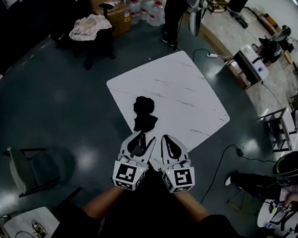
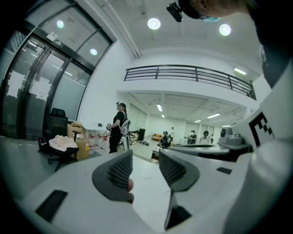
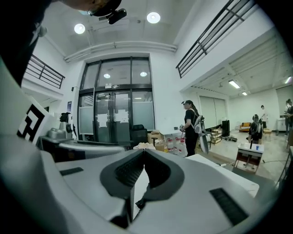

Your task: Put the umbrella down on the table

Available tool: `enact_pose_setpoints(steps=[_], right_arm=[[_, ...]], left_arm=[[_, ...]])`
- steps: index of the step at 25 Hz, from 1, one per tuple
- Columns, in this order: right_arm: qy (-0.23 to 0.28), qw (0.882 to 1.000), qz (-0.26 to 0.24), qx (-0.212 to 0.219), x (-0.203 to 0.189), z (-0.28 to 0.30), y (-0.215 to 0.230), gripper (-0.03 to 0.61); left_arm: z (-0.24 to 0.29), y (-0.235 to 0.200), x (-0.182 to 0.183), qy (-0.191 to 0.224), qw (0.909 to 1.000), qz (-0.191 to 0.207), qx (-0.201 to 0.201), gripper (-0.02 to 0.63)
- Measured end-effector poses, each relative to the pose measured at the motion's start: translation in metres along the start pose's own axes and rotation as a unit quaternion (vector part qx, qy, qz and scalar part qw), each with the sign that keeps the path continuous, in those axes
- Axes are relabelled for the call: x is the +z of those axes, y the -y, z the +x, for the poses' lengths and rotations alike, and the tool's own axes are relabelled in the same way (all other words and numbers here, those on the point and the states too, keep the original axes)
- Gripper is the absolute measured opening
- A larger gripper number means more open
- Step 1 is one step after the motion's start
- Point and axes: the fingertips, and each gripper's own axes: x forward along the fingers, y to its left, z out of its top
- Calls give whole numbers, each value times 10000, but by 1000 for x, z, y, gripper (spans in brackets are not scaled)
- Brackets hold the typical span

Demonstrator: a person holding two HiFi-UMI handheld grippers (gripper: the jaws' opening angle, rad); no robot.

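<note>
Held side by side over the near corner of the table [image 1: 188, 97], the left gripper [image 2: 144, 160] and the right gripper [image 3: 143, 153] both point roughly level across the room. The left gripper has its ribbed pads spread partway, with a clear gap and nothing between them. The right gripper's jaws are pressed together at the tips, and it too is empty. The umbrella [image 1: 144, 112], black and loosely bunched, lies on the white table top close to its near-left edge, just beyond the tips of the left gripper as the head view shows them; neither gripper holds it. The rest of the table top shows only faint grey veins. Beyond the table's far corner stands a person [image 1: 174, 11] in dark clothes. To the far left of the table is an office chair [image 1: 89, 43] with a pale cloth [image 1: 89, 26] draped over it, and next to that are cardboard boxes [image 1: 116, 10] and clear water bottles [image 1: 148, 8]. A grey chair [image 1: 24, 172] stands on the dark floor [image 1: 61, 107] left of the table, and a cable [image 1: 219, 161] trails across the floor off its near-right edge.
</note>
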Motion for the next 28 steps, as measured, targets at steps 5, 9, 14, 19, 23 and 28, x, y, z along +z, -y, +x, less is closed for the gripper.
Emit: enact_pose_setpoints(steps=[5,9,14,19,23,28], right_arm=[[70,9997,-195,149,5,-12,-25,17],[16,9994,-268,206,7,-15,-40,15],[-43,9989,-359,297,-1,-15,-54,15],[-38,9985,-411,357,0,-12,-65,15],[-19,9985,-439,335,1,-12,-69,15],[-9,9981,-460,414,1,-9,-76,15]], left_arm=[[-28,4,12,302,9990,-168,276,40],[-46,4,7,324,9979,-45,557,18],[-58,0,8,375,9971,163,644,17],[-62,-9,4,325,9968,234,689,17],[-63,-10,4,320,9970,237,666,17],[-62,-8,9,378,9968,365,602,17]])
